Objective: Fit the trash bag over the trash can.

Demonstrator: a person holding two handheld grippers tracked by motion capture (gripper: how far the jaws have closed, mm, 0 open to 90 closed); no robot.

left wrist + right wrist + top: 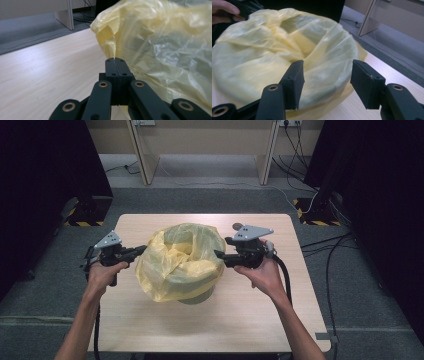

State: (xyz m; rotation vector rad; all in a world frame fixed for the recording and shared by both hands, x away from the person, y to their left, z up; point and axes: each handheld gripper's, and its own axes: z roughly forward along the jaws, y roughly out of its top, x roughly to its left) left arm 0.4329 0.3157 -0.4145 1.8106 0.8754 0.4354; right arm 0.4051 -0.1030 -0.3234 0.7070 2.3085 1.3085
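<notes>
The left tool [116,60] pinches the yellow bag [180,262] at its nine o'clock edge; the right tool [327,85], spread, sits at three o'clock.

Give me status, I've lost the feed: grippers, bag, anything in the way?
Left gripper shut on yellow bag edge. Right gripper open at bag's rim. Bag drapes over grey bin, mid-table. Nothing blocking.

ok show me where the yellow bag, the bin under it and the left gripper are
yellow bag [182,265], high view, on its crumpled front side
bin [197,297], high view, on its grey base below the bag
left gripper [116,61], left gripper view, at its closed tips
</notes>
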